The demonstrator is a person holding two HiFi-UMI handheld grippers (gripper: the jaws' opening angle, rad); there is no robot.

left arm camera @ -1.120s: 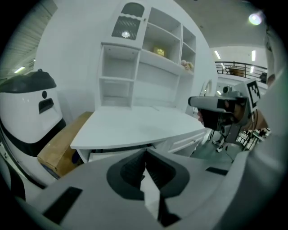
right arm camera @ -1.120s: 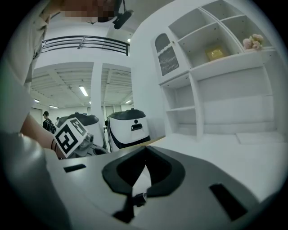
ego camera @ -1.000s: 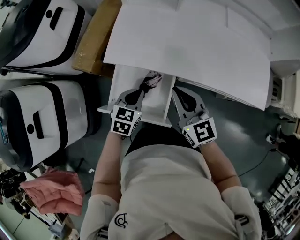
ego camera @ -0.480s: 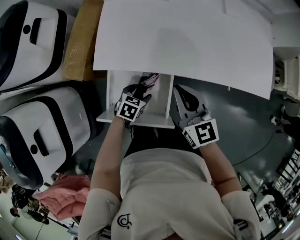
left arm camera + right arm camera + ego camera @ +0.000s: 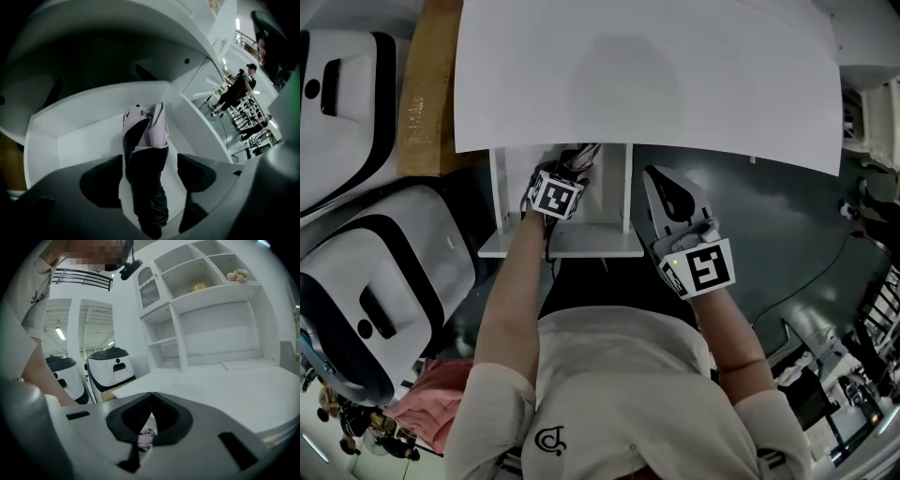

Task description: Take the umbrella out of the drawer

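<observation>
Now: right gripper [image 5: 151, 401] hangs just beside the open drawer [image 5: 558, 242], outside it, jaws closed together on nothing. Left gripper [image 5: 149, 178] points down into the drawer, jaws opening wide, pads clear of the umbrella [image 5: 145, 140] between them. Umbrella, black and pink, lies folded on the drawer floor, below the desk [image 5: 647, 84].

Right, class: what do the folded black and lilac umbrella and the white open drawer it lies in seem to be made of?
Folded black and lilac umbrella: thin cloth, probably synthetic; it lies in soft creased folds with a faint sheen. White open drawer: smooth matt rigid panels with straight edges, probably painted or laminated board; which one cannot be told.
</observation>
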